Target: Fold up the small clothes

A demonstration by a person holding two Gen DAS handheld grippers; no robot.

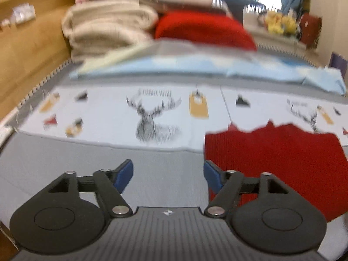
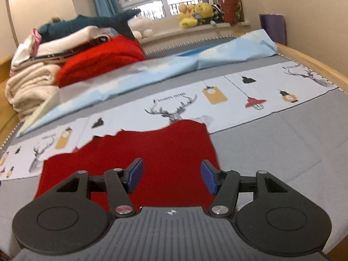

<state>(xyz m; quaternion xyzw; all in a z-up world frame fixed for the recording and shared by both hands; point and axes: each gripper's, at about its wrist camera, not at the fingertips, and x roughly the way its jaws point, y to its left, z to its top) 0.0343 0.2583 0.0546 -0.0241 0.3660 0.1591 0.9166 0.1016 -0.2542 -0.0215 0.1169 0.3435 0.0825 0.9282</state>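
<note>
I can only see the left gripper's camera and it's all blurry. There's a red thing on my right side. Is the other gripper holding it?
Observer: No. The right gripper has its jaws open above the red garment, with nothing pinched between them.
Child: Is the red thing all crumpled?
Observer: In the right view it lies flat on the grey bedcover, its far edge overlapping the deer-print strip.
Child: What's that yellow blur by the window?
Observer: Yellow plush toys sitting on the windowsill.
Child: And on top of the big pile of blankets?
Observer: A dark teal shark plush lies across it.
</note>
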